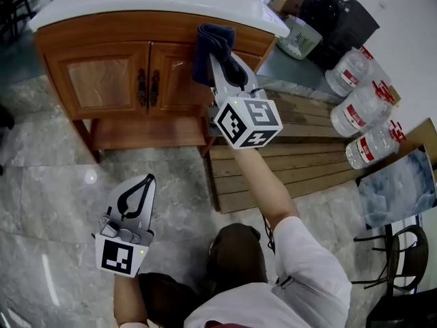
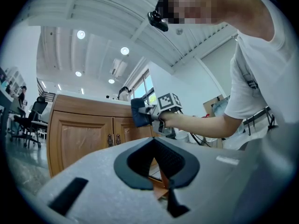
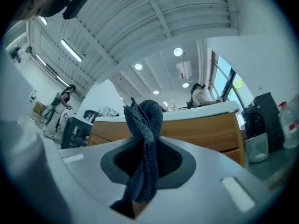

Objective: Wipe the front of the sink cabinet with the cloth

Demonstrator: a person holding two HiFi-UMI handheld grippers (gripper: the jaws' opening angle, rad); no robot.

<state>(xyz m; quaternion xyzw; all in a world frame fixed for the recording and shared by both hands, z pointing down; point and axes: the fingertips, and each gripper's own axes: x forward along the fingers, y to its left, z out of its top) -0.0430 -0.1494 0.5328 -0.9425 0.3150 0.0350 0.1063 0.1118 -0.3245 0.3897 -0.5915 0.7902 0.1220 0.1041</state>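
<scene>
The wooden sink cabinet (image 1: pixel 130 74) with two doors and a white top stands at the far side of the head view. My right gripper (image 1: pixel 220 50) is shut on a dark blue cloth (image 1: pixel 208 46), which is pressed against the cabinet's upper right front, beside the right door. In the right gripper view the cloth (image 3: pixel 145 153) hangs bunched between the jaws of that gripper (image 3: pixel 145 171). My left gripper (image 1: pixel 140 190) hangs low over the marble floor, well short of the cabinet, shut and holding nothing. The left gripper view shows the cabinet (image 2: pixel 86 134) and the cloth (image 2: pixel 138 113) beyond its own closed jaws (image 2: pixel 161 178).
A wooden pallet (image 1: pixel 287 156) lies on the floor right of the cabinet. Three large water bottles (image 1: pixel 362 108) lie at its right. A black machine (image 1: pixel 338 16) and a white bucket (image 1: pixel 300 39) stand at the back right. A chair (image 1: pixel 399 251) is at the lower right.
</scene>
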